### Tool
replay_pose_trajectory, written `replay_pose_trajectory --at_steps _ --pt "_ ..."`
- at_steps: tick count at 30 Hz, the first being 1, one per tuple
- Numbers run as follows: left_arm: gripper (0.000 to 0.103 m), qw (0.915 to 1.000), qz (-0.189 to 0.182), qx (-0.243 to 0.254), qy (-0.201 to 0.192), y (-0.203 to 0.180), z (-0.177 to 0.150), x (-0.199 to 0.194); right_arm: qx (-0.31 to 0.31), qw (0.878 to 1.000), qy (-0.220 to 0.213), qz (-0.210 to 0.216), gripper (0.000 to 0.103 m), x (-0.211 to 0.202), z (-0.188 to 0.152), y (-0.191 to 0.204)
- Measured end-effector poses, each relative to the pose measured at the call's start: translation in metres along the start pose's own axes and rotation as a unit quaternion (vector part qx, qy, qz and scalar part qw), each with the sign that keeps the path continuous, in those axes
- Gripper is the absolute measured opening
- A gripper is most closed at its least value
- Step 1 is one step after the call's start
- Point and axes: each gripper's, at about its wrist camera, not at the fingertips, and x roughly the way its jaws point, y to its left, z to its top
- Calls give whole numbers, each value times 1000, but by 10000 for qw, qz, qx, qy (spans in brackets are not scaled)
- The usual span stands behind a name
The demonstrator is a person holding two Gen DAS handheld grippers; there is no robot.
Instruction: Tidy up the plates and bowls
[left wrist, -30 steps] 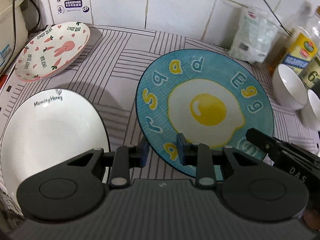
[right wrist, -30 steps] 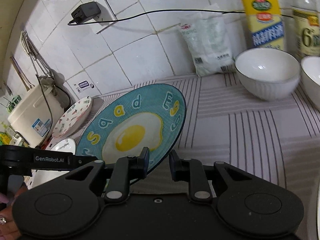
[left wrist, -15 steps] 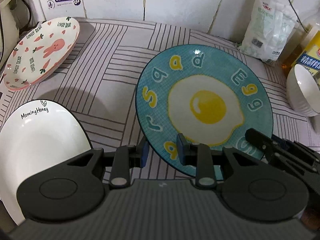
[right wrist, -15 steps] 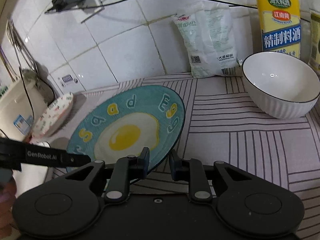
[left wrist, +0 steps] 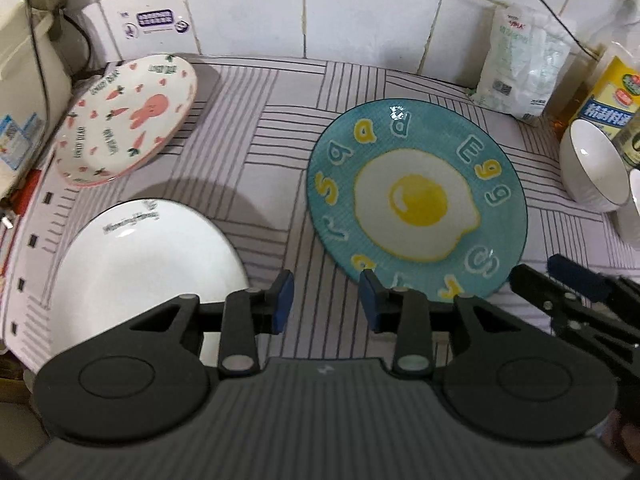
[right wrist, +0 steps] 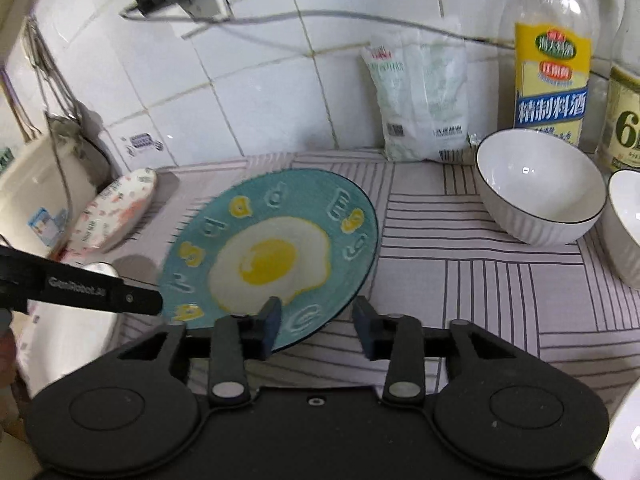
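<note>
Plates and bowls lie spread over a bench (left wrist: 248, 92) covered by a lined, pale cloth, set against a white tiled wall (left wrist: 360, 12). Largest is the teal fried-egg plate (left wrist: 416, 204), which sits near the middle of the bench; in the right wrist view its right side appears raised off the cloth, though whether it is tilted or flat cannot be told for certain. Left of it, well apart, lies a white plate (left wrist: 144, 264) with small black lettering, at the near left corner of the bench. Behind that, a pink-rimmed rabbit plate (left wrist: 128, 120) leans tilted against a cream rice cooker (left wrist: 24, 92) at the far left. At the right, a white ribbed bowl (right wrist: 540, 192) stands near the wall, with a second white bowl (right wrist: 624, 224) just beside it, half out of view. Behind the bowls stand a cooking-wine bottle (right wrist: 552, 64) with a yellow label, another bottle (right wrist: 626, 92) and a white bag (right wrist: 420, 100).

Left gripper (left wrist: 326, 296) hovers over the cloth at the near-left edge of the teal plate, its blue pads set wide apart and holding nothing. Right gripper (right wrist: 318, 324) is likewise spread, one finger over the plate's near rim and the other past it, so the rim lies between the fingers without being clamped.
</note>
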Motion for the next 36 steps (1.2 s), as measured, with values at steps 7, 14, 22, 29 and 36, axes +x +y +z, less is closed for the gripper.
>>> replay_pose_trajectory --at_steps 7,14,22,29,36 --pt "49 9999 82 28 -85 16 -23 -38 -190 9988 -246 391 65 -43 -8 25" --pt "63 9996 77 191 -187 34 -45 -76 -415 9957 -448 693 75 -76 -20 57" --pt "74 9979 135 572 -274 59 -65 -95 -536 9933 -520 885 82 -87 -38 95" --pt "76 9963 272 769 -262 96 -77 -87 -395 9942 -419 908 82 -72 -58 121" --pt "77 9958 381 807 -217 128 -86 -60 -216 9953 -411 855 82 -42 -79 143"
